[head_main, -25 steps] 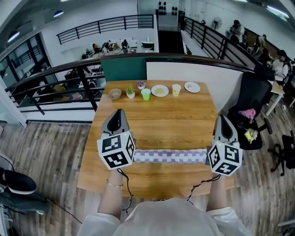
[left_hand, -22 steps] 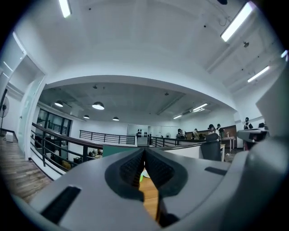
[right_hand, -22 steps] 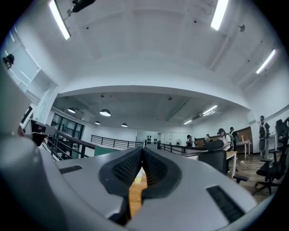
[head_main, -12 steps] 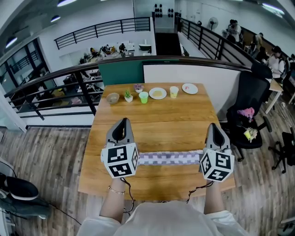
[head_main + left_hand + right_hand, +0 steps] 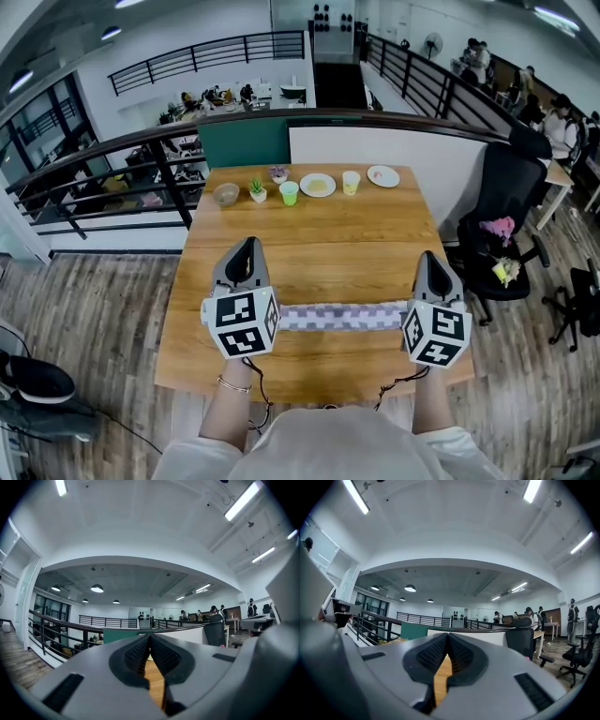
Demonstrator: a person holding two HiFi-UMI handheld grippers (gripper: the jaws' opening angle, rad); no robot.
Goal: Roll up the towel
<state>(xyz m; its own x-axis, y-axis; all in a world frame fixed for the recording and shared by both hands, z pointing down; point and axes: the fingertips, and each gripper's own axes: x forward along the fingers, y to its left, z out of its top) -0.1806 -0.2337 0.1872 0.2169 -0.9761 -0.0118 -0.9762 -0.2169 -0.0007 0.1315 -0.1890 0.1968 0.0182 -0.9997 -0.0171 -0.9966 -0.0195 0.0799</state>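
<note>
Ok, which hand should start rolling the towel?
Nearly a tie, maybe left. The left gripper and the right gripper are both shut and empty, each at one end of the folded towel. The left one seems to line up with it slightly better.

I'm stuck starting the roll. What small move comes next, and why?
Probably open the right gripper and draw it back to the end of the towel: it lies flat, unrolled, and this gripper, like the left gripper, is shut on nothing.
</note>
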